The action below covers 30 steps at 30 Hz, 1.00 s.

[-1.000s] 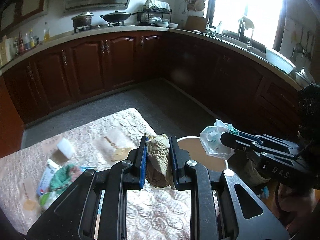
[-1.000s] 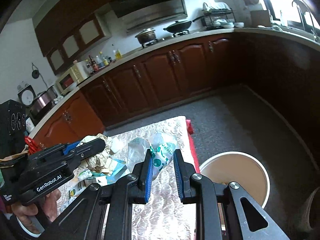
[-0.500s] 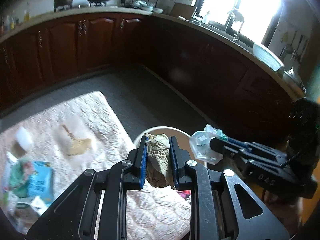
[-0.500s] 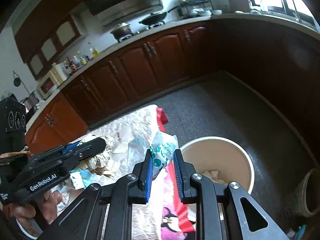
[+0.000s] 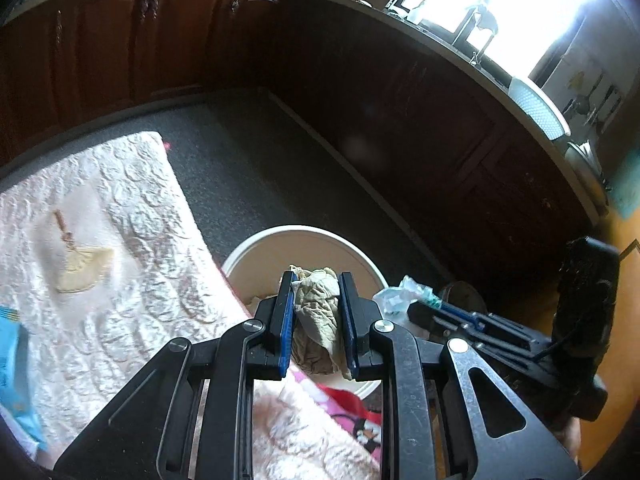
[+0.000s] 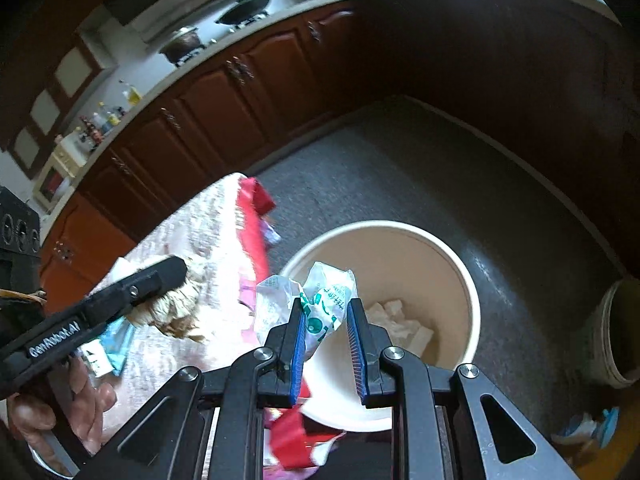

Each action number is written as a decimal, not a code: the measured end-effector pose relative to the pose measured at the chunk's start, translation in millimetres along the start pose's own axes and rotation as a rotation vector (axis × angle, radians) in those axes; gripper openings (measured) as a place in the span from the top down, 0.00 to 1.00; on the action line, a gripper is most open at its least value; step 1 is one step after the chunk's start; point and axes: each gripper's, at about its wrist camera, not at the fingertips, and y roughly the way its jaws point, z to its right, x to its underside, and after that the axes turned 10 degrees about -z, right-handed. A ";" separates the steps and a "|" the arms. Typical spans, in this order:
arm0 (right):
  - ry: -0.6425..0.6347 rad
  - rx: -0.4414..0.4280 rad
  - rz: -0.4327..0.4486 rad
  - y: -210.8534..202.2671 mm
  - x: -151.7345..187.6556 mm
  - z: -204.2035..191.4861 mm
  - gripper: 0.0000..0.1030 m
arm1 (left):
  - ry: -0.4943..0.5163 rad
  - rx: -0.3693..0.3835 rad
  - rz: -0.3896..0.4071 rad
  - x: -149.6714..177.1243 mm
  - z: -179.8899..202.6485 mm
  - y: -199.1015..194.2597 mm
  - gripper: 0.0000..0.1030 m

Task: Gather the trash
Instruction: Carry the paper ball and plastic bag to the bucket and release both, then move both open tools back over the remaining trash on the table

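Observation:
My left gripper [image 5: 316,285] is shut on a crumpled brownish paper wad [image 5: 316,316], held at the table's edge over the near rim of a round cream bin [image 5: 300,233] on the floor. My right gripper [image 6: 326,309] is shut on a crinkled white-and-green plastic wrapper [image 6: 326,300] above the same bin [image 6: 472,292], which has white crumpled paper [image 6: 400,326] at its bottom. In the right wrist view the left gripper [image 6: 176,274] and its paper wad [image 6: 172,314] show at the left. The left wrist view has the right gripper [image 5: 418,312] with its wrapper [image 5: 400,296] at the right.
A table under a pale quilted cloth [image 5: 120,288] holds a blue packet [image 5: 12,360] and a yellowish fan-shaped scrap [image 5: 84,268]. Red cloth [image 6: 252,216] hangs off the table's edge by the bin. A second pot [image 6: 618,332] stands on the grey floor; dark cabinets [image 6: 224,112] ring the room.
Both grippers have sunk and tipped downward, moving from above the table to the bin. The bin now looms larger under them. Each still grips its piece of trash.

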 end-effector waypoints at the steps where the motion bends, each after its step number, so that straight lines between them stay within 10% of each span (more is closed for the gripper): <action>1: 0.007 0.006 -0.008 2.8 0.7 2.4 0.81 | -0.005 0.001 -0.007 -0.8 0.9 5.8 0.82; 5: 0.040 0.034 -0.027 14.1 2.7 12.1 0.80 | -0.028 -0.005 -0.042 -1.1 0.9 21.6 0.59; 7: 0.049 0.064 -0.038 18.9 3.4 14.9 0.59 | -0.034 -0.002 -0.048 -1.2 2.7 26.1 0.51; 30: -0.075 0.051 0.065 -13.4 3.5 -54.4 0.41 | -0.030 -0.254 0.128 34.1 -32.8 -65.4 0.50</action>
